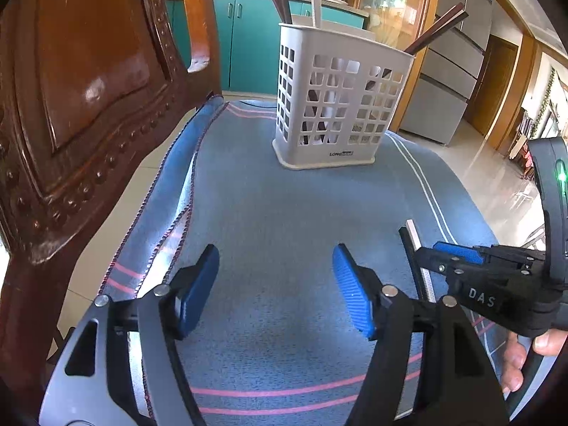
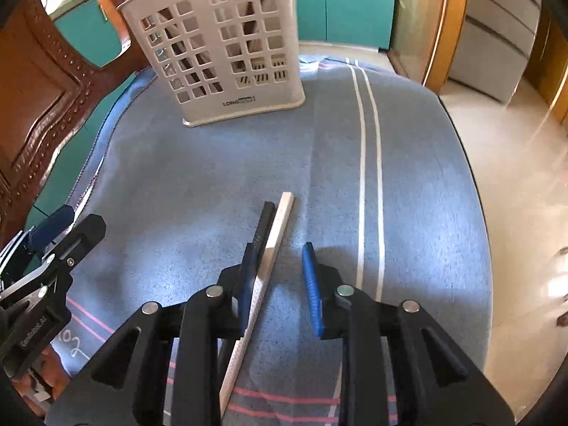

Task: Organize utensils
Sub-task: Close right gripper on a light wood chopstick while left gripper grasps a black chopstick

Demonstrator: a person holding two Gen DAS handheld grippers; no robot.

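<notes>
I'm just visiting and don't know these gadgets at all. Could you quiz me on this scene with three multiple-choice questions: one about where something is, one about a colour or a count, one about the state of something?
1. Where does the white utensil holder stand?
A. on the blue cloth
B. on the floor
C. on the kitchen counter

2. How many loose chopsticks lie on the cloth near the right gripper?
A. one
B. two
C. five

3. How does the left gripper stand?
A. shut on a spoon
B. open and empty
C. shut on the holder

Answers:
1 A, its base rests on the cloth, at the far end.
2 B, a black chopstick and a pale chopstick lie side by side.
3 B, its blue pads are wide apart with only cloth between them.
</notes>
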